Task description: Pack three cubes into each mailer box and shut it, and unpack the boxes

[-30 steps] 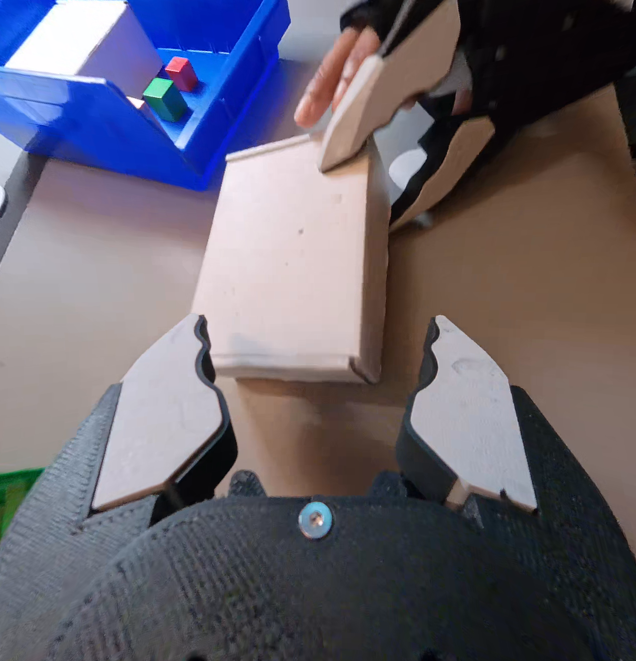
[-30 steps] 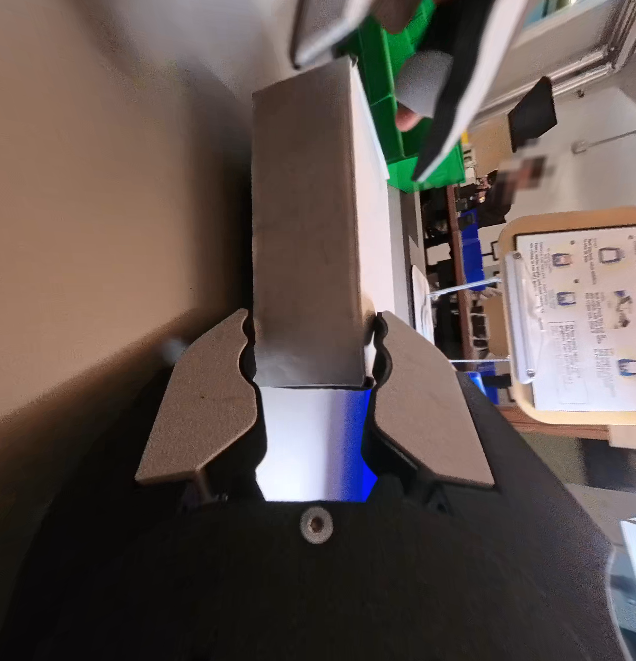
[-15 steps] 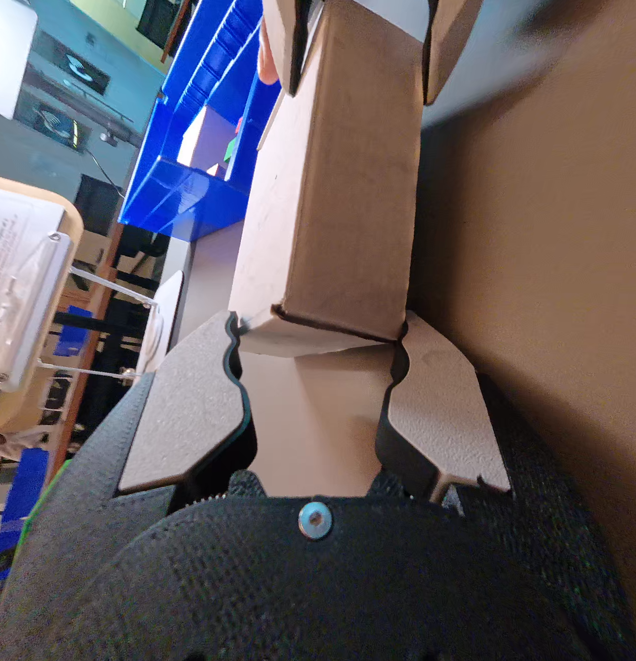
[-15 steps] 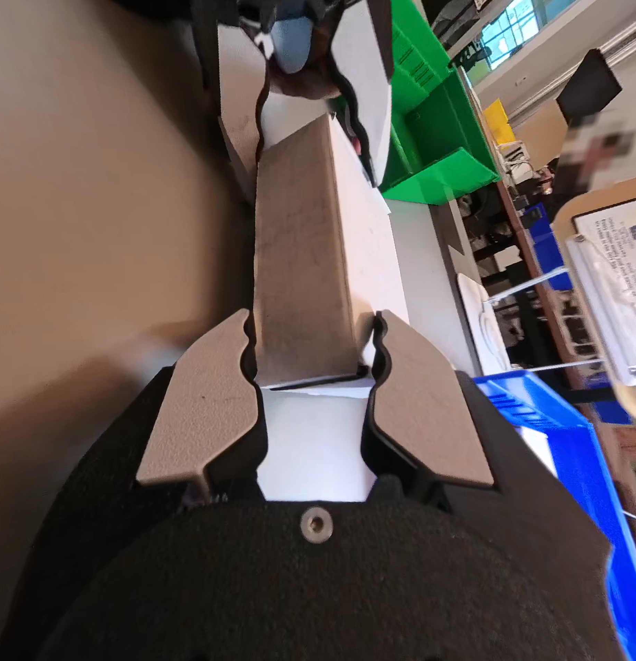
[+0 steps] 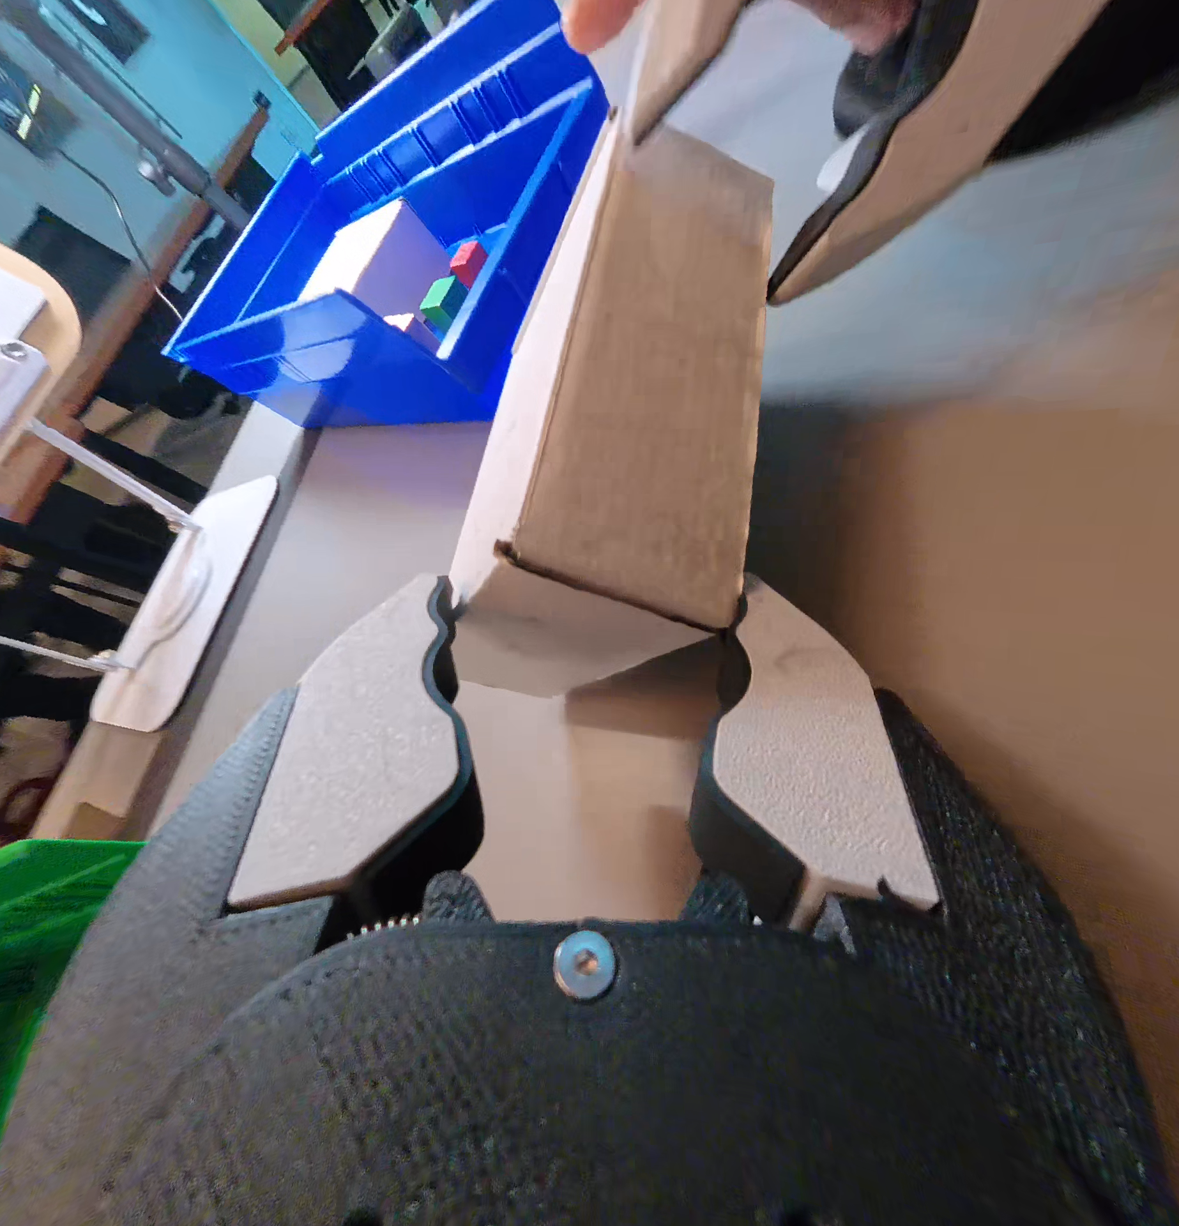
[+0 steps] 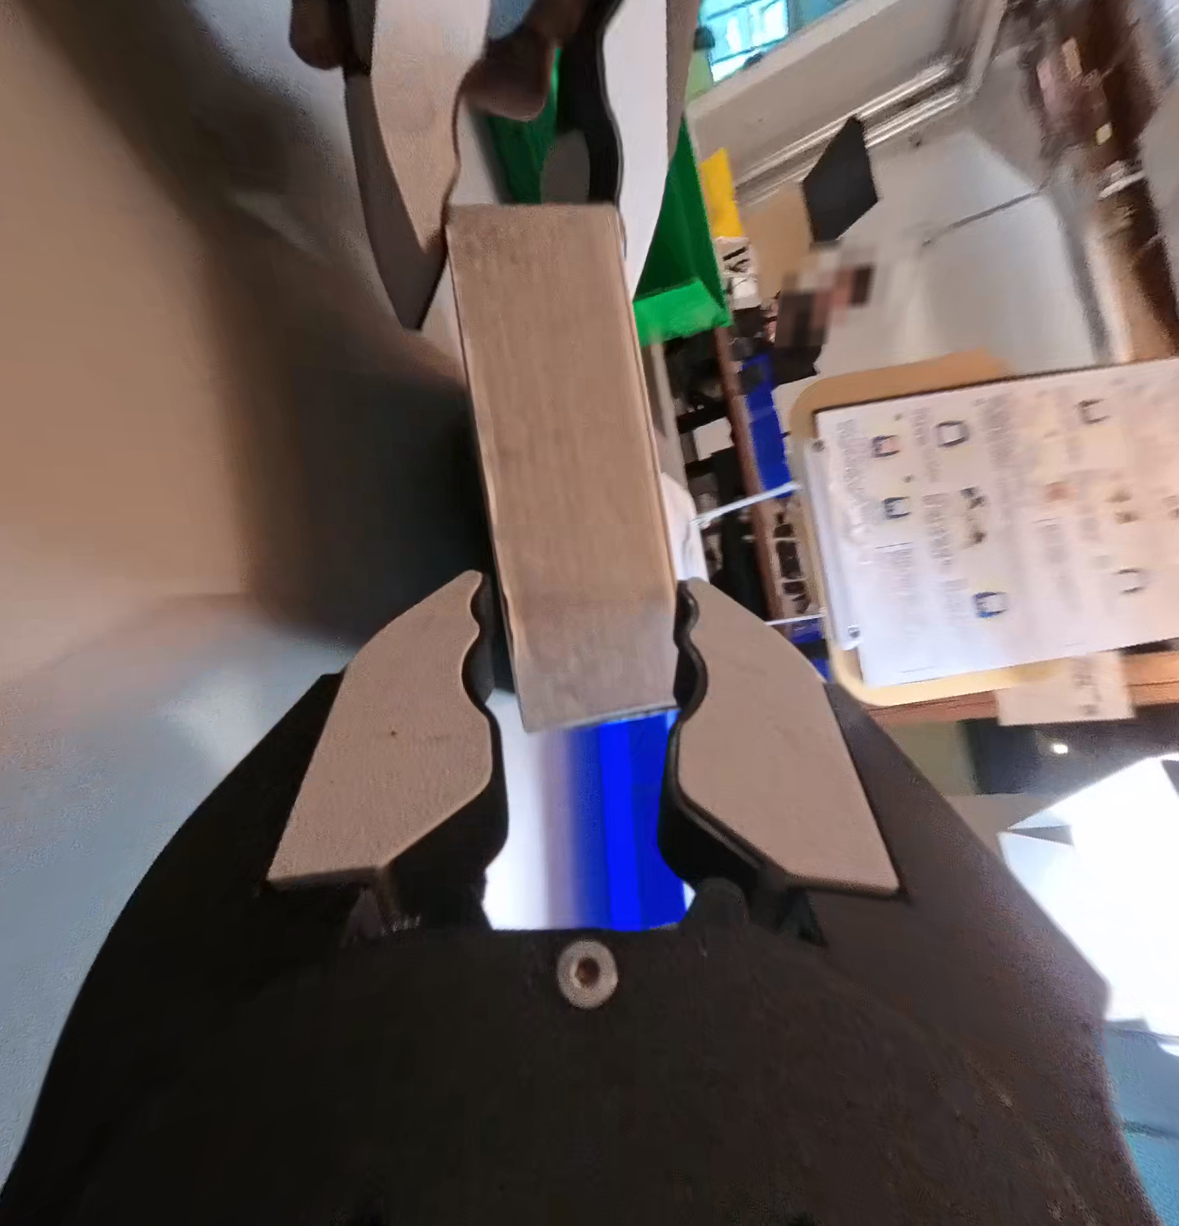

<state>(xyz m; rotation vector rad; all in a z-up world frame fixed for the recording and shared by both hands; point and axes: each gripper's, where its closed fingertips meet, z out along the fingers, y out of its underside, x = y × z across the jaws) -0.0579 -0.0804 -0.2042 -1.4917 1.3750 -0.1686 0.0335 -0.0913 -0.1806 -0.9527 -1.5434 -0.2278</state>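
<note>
A closed brown mailer box [image 5: 640, 398] is held up on its long edge over the tan table [image 5: 972, 663]. My left gripper [image 5: 593, 604] is shut on its near end. My right gripper [image 6: 580, 630] is shut on the opposite end of the same box [image 6: 560, 431]. One right gripper finger [image 5: 905, 152] shows at the far end in the left wrist view. One left gripper finger [image 6: 408, 166] shows at the far end in the right wrist view. A red cube [image 5: 469, 255] and a green cube [image 5: 441, 302] lie in the blue bin [image 5: 295, 345] beside a white box [image 5: 368, 259].
A green bin [image 5: 36, 929] sits at the table's left edge and shows in the right wrist view [image 6: 680, 292]. A clear stand with a flat base [image 5: 175, 597] is on the table's side. A printed sheet on a board [image 6: 1038, 517] stands beyond.
The box lay flat on the table with my left gripper open in front of it. It has been raised onto its edge, and my left gripper has shut on its near end.
</note>
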